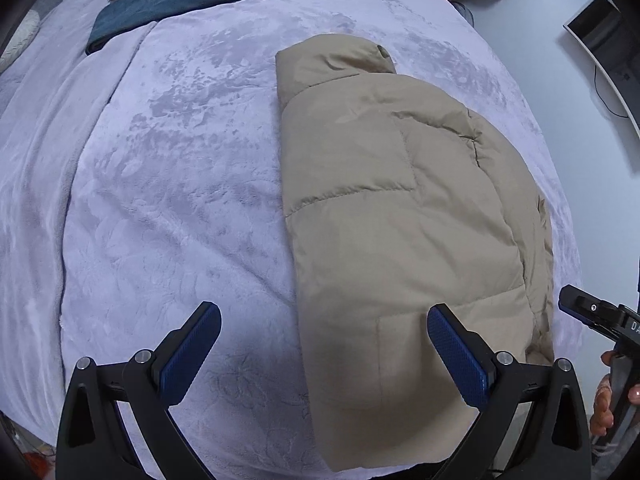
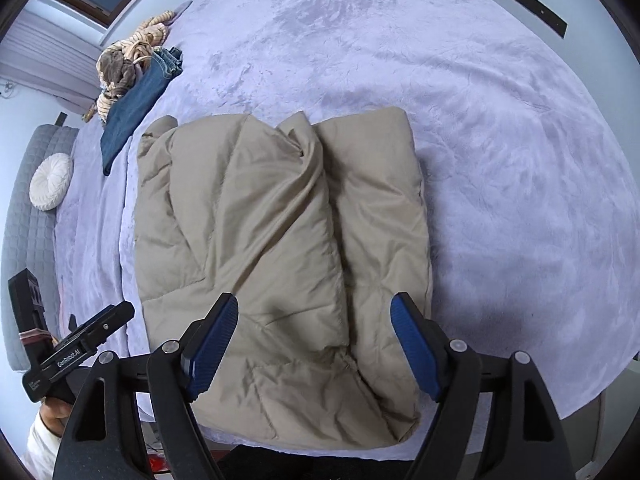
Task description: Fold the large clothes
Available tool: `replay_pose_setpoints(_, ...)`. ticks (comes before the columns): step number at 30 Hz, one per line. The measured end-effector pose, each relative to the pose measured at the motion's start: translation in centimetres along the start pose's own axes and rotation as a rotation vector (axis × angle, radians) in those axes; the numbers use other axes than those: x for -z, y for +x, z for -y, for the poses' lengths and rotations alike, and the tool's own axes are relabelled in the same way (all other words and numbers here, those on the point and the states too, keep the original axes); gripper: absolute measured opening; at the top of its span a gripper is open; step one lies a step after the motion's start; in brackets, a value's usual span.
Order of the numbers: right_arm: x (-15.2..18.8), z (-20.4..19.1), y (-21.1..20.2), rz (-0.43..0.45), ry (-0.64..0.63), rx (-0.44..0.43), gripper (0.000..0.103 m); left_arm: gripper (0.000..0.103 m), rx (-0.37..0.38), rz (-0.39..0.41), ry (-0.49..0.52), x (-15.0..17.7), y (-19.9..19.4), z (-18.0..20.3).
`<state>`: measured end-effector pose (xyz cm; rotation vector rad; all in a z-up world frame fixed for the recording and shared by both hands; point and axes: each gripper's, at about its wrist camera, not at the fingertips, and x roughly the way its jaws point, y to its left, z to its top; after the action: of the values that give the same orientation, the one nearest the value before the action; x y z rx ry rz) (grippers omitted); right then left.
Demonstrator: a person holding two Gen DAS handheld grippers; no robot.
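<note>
A beige puffer jacket [image 1: 400, 216] lies folded lengthwise on the lavender bed cover [image 1: 168, 184], collar at the far end. In the right wrist view the jacket [image 2: 280, 248] shows both sleeves folded over its middle. My left gripper [image 1: 324, 344] is open and empty, hovering over the jacket's near left edge. My right gripper [image 2: 314, 332] is open and empty, hovering above the jacket's near hem. The right gripper's body shows at the right edge of the left wrist view [image 1: 600, 320], and the left gripper's body shows at the lower left of the right wrist view [image 2: 76, 356].
Folded dark jeans [image 1: 172, 0] and a striped plush toy [image 2: 132, 60] lie at the far side of the bed. A round white cushion [image 2: 50, 182] rests on a grey headboard. The bed's near edge [image 2: 360, 454] runs just under the grippers.
</note>
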<state>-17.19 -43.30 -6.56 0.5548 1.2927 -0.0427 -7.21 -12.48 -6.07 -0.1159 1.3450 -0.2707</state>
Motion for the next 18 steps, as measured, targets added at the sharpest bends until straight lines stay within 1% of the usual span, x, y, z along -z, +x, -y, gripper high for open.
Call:
replay_pose_setpoints(4, -1.6, 1.9, 0.7, -0.015, 0.008, -0.010, 0.082, 0.103, 0.045, -0.021, -0.015, -0.6, 1.5, 0.4)
replay_pose_setpoints(6, -2.3, 2.8, 0.8, -0.009, 0.012, -0.036, 0.082, 0.103, 0.070, -0.033, -0.023, -0.7, 2.1, 0.6)
replay_pose_setpoints(8, -2.9, 3.8, 1.1, -0.005, 0.020, -0.050, 0.091, 0.103, 0.090, -0.041, -0.030, -0.9, 2.6, 0.8)
replay_pose_setpoints(9, -3.3, 4.4, 1.2, -0.003, 0.028, -0.065, 0.098, 0.103, 0.099, -0.045, -0.032, -0.9, 2.9, 1.0)
replay_pose_setpoints(10, -3.6, 4.9, 1.5, -0.005, 0.039, -0.082, 0.103, 0.103, 0.104, -0.047, -0.032, -0.9, 3.0, 1.2)
replay_pose_setpoints(14, -4.7, 7.2, 3.3, -0.032, 0.090, -0.175, 0.103, 0.103, 0.118, -0.057, -0.023, -1.1, 3.6, 1.9)
replay_pose_setpoints(18, -5.4, 8.9, 6.4, -0.098, 0.161, -0.293, 0.103, 0.103, 0.129, -0.068, -0.014, -1.4, 4.2, 2.6)
